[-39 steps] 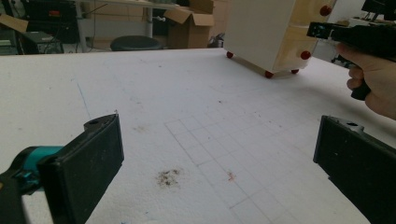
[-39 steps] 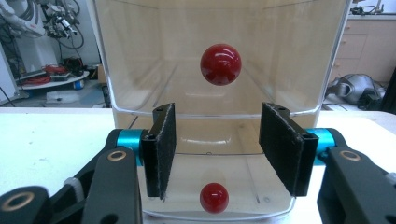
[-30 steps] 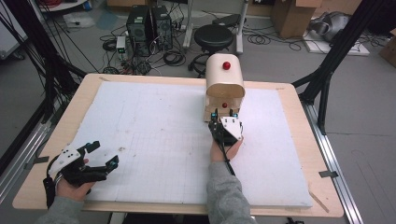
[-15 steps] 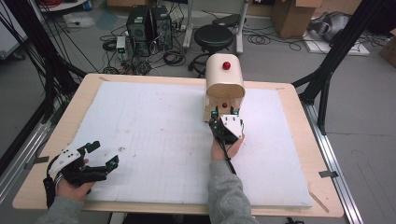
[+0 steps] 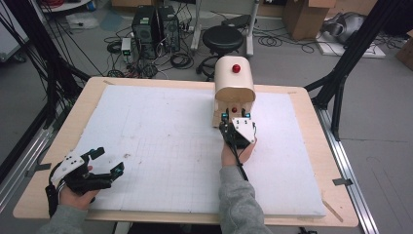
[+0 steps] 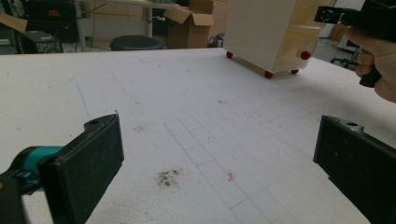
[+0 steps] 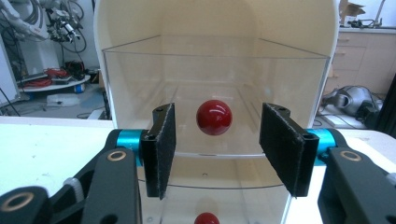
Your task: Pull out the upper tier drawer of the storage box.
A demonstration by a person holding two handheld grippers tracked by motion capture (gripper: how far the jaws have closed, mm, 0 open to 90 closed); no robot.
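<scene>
**Tongs at the cabinet's red knob**

A white gridded foam sheet [image 5: 160, 131], smudged near its left, covered the pale wooden tabletop [image 5: 83, 105]. Far of centre stood a cream round-topped wooden cabinet [image 5: 234, 87]. The right tongs [image 7: 215, 144] were spread wide either side of its round red knob [image 7: 214, 117], apart from it. The left tongs [image 5: 108, 163] gaped wide at the near left. Beyond lay grey floor, cables, a black stool [image 5: 222, 38] and cardboard boxes [image 5: 305, 17].

Right gripper [image 5: 235, 117] at cream cabinet [image 5: 234, 92], left gripper [image 5: 108, 162] near table [image 5: 311, 102] corner

Cream round-topped cabinet [image 5: 234, 85] upright; clear drawers with red knobs [image 7: 214, 117], seemingly shut.
</scene>
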